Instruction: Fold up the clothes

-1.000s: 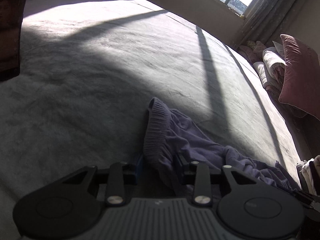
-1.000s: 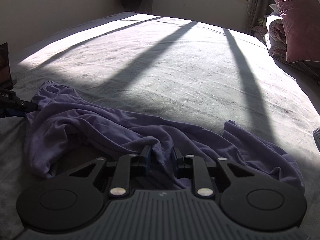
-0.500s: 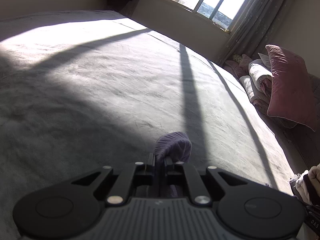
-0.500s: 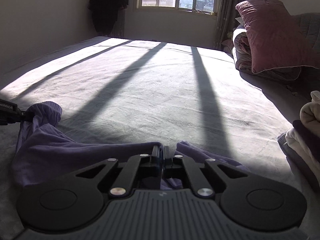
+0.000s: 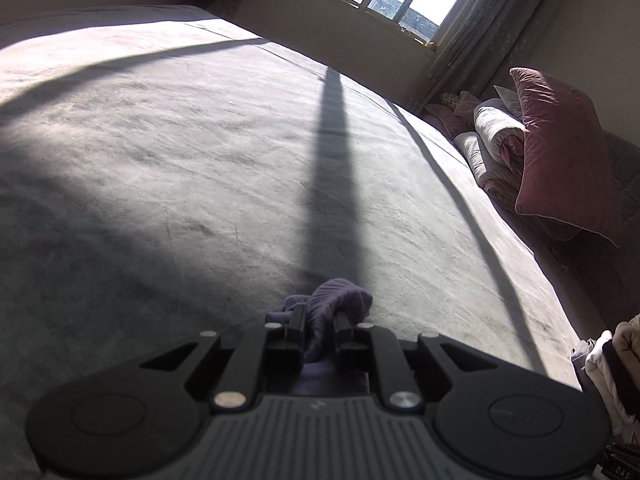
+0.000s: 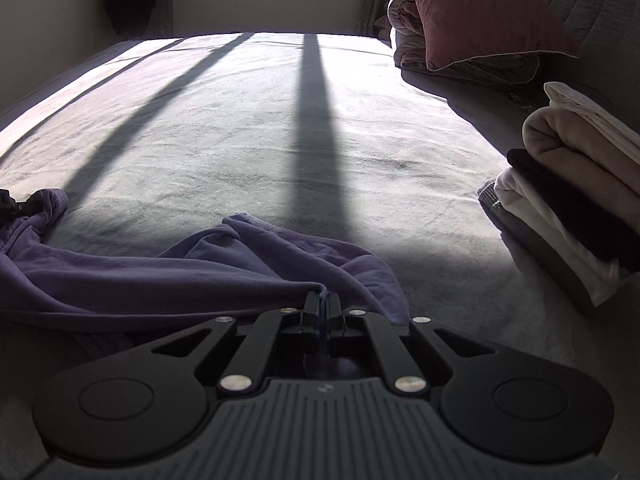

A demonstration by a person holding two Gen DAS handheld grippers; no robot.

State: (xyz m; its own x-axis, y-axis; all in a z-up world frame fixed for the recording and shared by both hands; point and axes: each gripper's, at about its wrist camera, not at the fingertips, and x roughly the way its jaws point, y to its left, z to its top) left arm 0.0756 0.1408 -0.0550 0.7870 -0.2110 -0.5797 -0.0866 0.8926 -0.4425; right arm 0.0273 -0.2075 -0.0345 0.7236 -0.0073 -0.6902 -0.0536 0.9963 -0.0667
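We see our left gripper (image 5: 319, 322) pinching the ribbed cuff of the purple top (image 6: 168, 276), though its jaws have just opened a little. Our right gripper (image 6: 322, 305) is squeezed tight on the top's edge. The top lies crumpled on the grey bed (image 6: 248, 128), near a pile of folded clothes (image 6: 576, 196) on the right
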